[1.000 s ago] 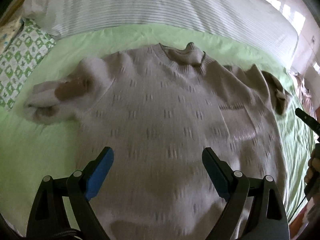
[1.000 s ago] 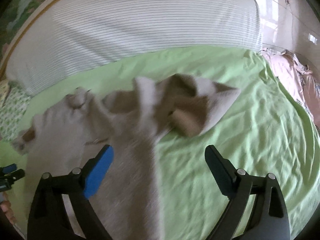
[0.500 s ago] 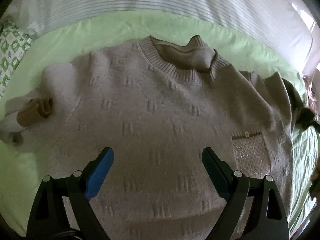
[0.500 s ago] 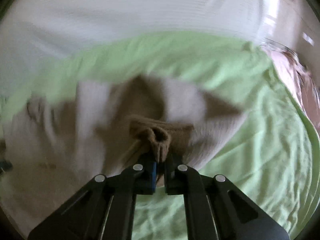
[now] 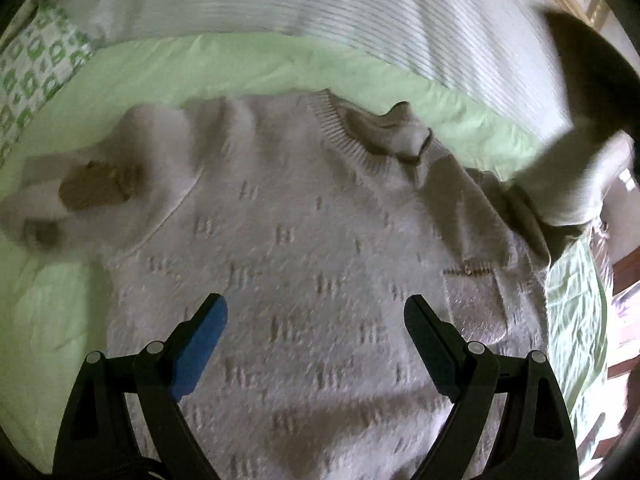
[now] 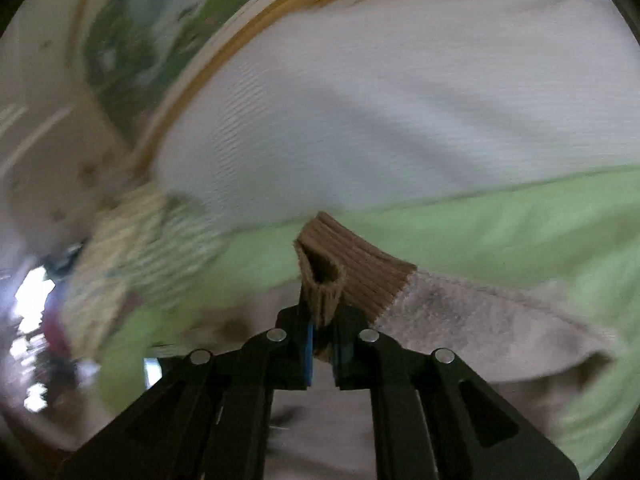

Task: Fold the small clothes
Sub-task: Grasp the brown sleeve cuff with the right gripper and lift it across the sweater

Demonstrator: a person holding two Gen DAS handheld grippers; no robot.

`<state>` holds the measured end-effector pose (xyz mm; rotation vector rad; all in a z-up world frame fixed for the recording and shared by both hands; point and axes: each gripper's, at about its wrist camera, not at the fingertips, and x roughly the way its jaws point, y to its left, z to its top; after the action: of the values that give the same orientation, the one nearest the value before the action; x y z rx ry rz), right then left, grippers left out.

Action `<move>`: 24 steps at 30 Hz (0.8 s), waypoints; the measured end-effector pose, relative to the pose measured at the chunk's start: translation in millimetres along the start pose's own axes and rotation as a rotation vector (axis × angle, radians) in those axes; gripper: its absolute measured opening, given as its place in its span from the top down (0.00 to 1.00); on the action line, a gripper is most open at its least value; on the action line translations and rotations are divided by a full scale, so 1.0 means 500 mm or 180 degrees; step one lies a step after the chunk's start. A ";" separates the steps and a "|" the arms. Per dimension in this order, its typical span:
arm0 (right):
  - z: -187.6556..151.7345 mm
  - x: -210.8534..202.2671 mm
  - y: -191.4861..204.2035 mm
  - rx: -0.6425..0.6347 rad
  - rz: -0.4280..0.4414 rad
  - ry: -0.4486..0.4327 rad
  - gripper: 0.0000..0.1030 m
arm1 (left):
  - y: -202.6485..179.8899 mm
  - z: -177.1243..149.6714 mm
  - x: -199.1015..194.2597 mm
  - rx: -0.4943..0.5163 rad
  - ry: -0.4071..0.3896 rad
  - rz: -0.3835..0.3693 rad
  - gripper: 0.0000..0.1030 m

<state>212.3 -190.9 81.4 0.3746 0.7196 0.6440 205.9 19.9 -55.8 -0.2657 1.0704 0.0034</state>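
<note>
Knit: beige sweater [image 5: 304, 248] lying front-up on the green sheet [image 5: 224, 64], collar [image 5: 376, 136] toward the striped duvet [image 5: 320, 4], body spread flat, probably so sleeves can be folded inward over it.
Right-side sleeve: being lifted off the bed, seen in the left wrist view as a pale blurred shape [image 5: 576, 184] rising at the far right edge.
Right tongs: right gripper [image 6: 322, 350] pressing together on the brown ribbed cuff [image 6: 352, 276], pinching it by the edge; gripping the cuff likely because it is the firmest, thickest part of the sleeve and lets the whole length trail behind.
Left-side sleeve: lying crumpled at the sweater's other shoulder, brown cuff [image 5: 94, 188] resting on top, not yet folded.
Left tongs: left gripper [image 5: 316, 320] hanging spread wide above the lower body of the sweater, touching nothing; probably waiting to pin the fabric or take that other sleeve.
Pocket: small textured chest pocket [image 5: 474, 304] showing, seemingly holding nothing, though too blurred for certainty.
Containers: none showing in either view; no basket or drawer for finished items.
Stage: looking like an early step, first sleeve fold in hand.
</note>
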 end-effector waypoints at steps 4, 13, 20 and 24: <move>-0.051 0.106 0.052 0.0202 0.0371 0.0423 0.35 | 0.042 -0.023 0.011 -0.0178 0.0134 -0.0030 0.12; -0.075 -0.011 -0.129 0.0696 -0.0322 0.0115 0.35 | 0.061 -0.012 0.104 -0.0750 0.0526 -0.0443 0.12; -0.075 -0.106 -0.216 0.0868 -0.0829 -0.0168 0.35 | 0.035 0.058 0.169 -0.1323 0.0649 -0.0509 0.04; -0.082 -0.114 -0.225 0.0871 -0.0914 -0.0230 0.35 | 0.021 0.083 0.189 -0.1520 0.0757 -0.0423 0.04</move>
<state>196.7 -308.3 21.6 0.5317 0.7769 0.2592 285.8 27.0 -121.0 -0.7835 1.2786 0.1117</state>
